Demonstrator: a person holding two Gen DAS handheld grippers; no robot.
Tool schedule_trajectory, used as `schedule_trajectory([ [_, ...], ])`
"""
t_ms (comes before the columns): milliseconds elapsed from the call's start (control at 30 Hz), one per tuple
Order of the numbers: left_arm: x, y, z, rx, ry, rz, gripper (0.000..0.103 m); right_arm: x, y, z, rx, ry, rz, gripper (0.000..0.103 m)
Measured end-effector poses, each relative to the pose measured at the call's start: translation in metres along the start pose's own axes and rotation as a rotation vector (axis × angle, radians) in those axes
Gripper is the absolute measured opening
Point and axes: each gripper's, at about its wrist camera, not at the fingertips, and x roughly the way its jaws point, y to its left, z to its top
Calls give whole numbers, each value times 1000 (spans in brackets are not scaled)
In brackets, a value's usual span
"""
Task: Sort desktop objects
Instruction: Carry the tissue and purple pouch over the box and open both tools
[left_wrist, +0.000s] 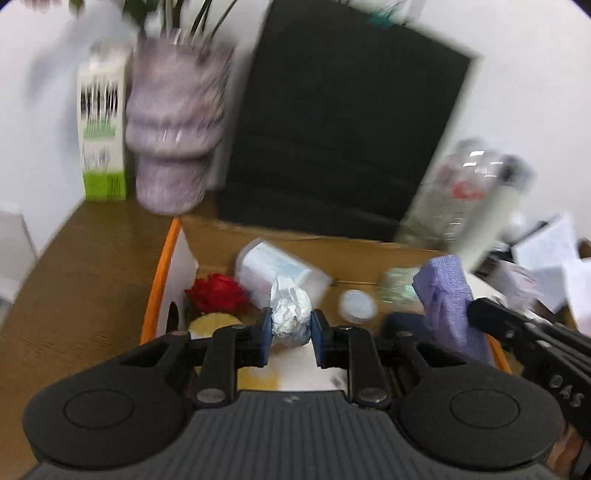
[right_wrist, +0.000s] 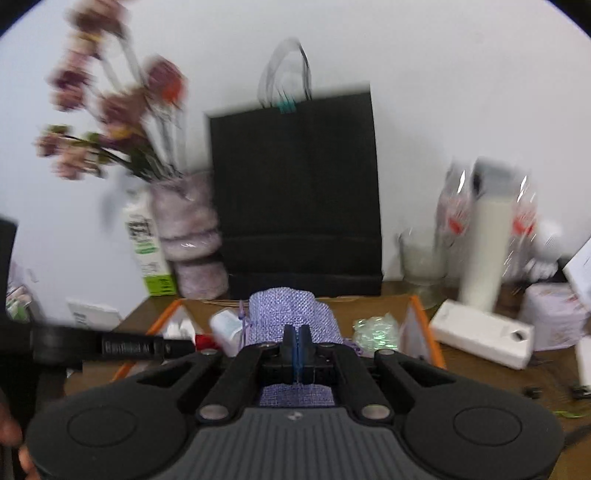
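Note:
My left gripper (left_wrist: 290, 325) is shut on a crumpled ball of silver foil (left_wrist: 290, 312), held over an open cardboard box with an orange rim (left_wrist: 159, 284). In the box lie a red fabric flower (left_wrist: 216, 293), a white plastic tub (left_wrist: 275, 271), a small round lid (left_wrist: 357, 305) and a shiny green packet (left_wrist: 397, 290). My right gripper (right_wrist: 297, 341) is shut on a purple woven pouch (right_wrist: 291, 317), which hangs above the same box (right_wrist: 424, 321). In the left wrist view the pouch (left_wrist: 448, 295) shows at the right, with the right gripper's fingers (left_wrist: 491, 315) on it.
A black paper bag (right_wrist: 295, 192) stands behind the box against the wall. To its left are a pink vase with flowers (right_wrist: 192, 236) and a green-and-white carton (right_wrist: 147, 243). On the right stand a glass (right_wrist: 421, 258), a wrapped white bottle (right_wrist: 487, 240), a white box (right_wrist: 480, 332) and papers.

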Motion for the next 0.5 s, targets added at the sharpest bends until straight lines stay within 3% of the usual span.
schedule_trajectory([
  [67,30,-2,4,45,82,6,24,46,0,3,18,103,-34,0],
  [167,52,-8,0,107,117,89,33,91,-2,-6,63,237,-49,4],
  [233,51,-2,-2,89,119,45,38,107,-3,-12,78,319,-14,15],
  [267,49,0,-4,78,117,33,42,106,-5,-14,95,312,11,17],
  [333,43,5,-2,62,113,19,48,100,-10,-11,116,283,34,36],
  [400,37,10,4,46,122,-1,66,92,-15,-3,123,275,11,48],
  [433,32,10,7,39,118,-2,77,85,-17,3,121,253,-3,49],
  [500,17,8,13,28,93,38,84,73,-20,14,95,247,-35,54],
])
